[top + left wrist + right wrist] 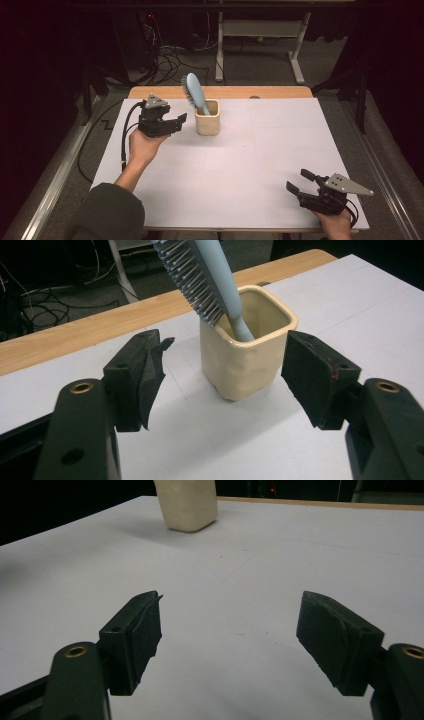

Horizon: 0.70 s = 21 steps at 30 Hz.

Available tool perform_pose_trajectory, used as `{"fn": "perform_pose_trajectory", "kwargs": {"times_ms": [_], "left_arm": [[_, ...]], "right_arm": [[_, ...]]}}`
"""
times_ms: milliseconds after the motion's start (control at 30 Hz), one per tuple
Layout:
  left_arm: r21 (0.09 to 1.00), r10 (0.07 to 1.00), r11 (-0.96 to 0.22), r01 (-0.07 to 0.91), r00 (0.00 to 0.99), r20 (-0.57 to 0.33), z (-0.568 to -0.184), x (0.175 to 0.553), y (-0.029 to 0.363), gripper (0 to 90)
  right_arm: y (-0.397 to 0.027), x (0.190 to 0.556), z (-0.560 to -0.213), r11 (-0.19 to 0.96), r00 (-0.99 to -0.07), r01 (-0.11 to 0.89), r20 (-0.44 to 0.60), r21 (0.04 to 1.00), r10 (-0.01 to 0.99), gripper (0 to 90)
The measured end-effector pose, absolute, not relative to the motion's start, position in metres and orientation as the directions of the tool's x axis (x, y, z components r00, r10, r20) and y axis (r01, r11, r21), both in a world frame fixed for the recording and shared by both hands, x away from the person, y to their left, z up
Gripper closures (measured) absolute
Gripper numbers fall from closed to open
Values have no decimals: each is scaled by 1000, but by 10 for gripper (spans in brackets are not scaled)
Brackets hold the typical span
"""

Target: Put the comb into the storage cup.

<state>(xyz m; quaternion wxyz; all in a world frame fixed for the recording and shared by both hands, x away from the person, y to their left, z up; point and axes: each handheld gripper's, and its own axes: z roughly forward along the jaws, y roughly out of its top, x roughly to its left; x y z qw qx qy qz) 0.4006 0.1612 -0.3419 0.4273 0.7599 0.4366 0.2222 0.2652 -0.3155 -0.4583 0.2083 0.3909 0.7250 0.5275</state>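
High view, nearest edge first: the right gripper (299, 183) rests at the near right corner of the white table (280, 145), held in a hand, its jaws spread with nothing between them and pointing toward the far left. Farther in, on the left side, the left gripper (181, 120) hangs just beside a cream cup (207, 120), jaws also spread and aimed at it, clear of its walls. From the left gripper view the cup (246, 352) stands upright between the two black pads without touching either. A light blue hairbrush (194, 92) stands in the cup, handle end down at the bottom, head up; its long axis leans toward the far left, bristles facing left. The right gripper view shows the cup's base (188, 505) far ahead across bare table. No label or writing can be read on cup or brush. Beyond the table's wooden far edge lie cables on the floor.
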Motion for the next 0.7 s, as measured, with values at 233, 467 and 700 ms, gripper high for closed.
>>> {"fn": "perform_pose_trajectory", "kwargs": {"times_ms": [233,467,700], "left_arm": [[844,851,-248,476,523,-45,-344,398,163,333],[844,850,-241,479,523,-54,-344,396,166,333],[844,850,-239,479,523,-56,-344,392,170,333]], "right_arm": [[-315,265,-458,139,-607,348,110,927,787,264],[-315,265,-458,140,-608,349,110,927,786,264],[-315,266,-459,140,-609,349,110,926,786,265]]}}
